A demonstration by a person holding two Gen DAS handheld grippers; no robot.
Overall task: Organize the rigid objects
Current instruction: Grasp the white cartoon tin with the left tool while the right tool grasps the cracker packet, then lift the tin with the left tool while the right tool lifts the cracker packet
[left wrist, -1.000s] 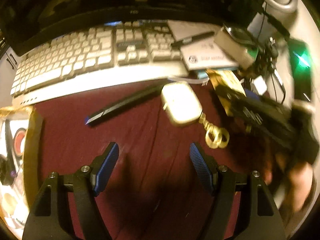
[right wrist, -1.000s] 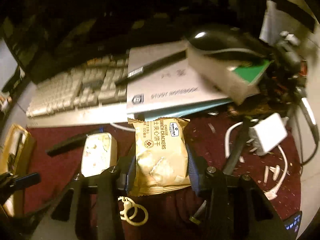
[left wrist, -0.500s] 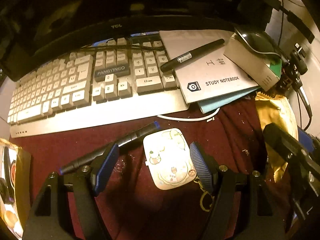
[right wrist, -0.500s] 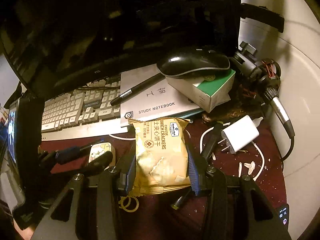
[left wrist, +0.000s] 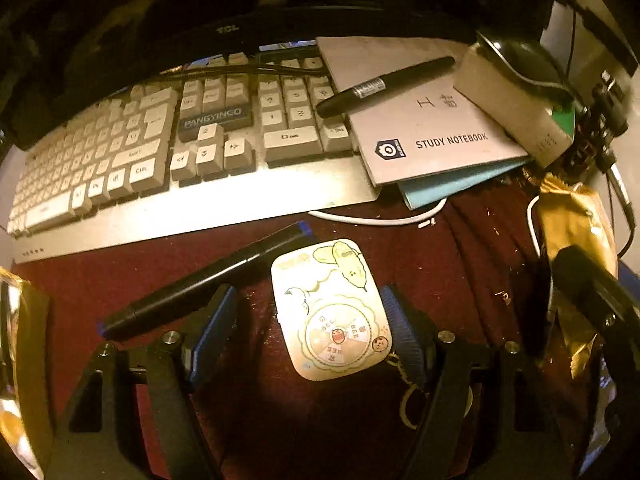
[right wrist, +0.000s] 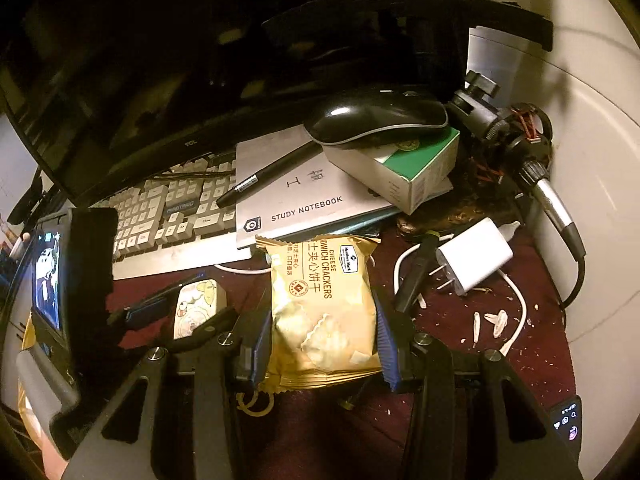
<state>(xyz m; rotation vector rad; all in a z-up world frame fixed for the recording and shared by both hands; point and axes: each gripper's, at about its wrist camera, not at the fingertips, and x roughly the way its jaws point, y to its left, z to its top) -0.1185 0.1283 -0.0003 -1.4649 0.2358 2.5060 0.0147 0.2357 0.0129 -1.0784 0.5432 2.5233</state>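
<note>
My left gripper [left wrist: 308, 332] is open around a small cream case with cartoon pictures [left wrist: 332, 312] that lies on the dark red cloth [left wrist: 80, 284]; its right pad is close to the case, its left pad apart. A key ring [left wrist: 412, 404] hangs at the case's near end. A black marker [left wrist: 200, 284] lies just left of the case. My right gripper [right wrist: 320, 344] is shut on a gold packet of cheese crackers [right wrist: 324, 308]. The case [right wrist: 196, 308] and left gripper also show in the right wrist view.
A white keyboard [left wrist: 160, 152] lies behind, with a grey study notebook [left wrist: 416, 120] and a black pen [left wrist: 384, 84] on it. A mouse [right wrist: 380, 120] sits on a green and white box [right wrist: 404, 172]. A white charger [right wrist: 472, 260] with its cable lies right.
My left gripper has moved forward and now straddles the cream case, which was ahead of it a second ago. My right gripper still holds the cracker packet and has pulled back a little.
</note>
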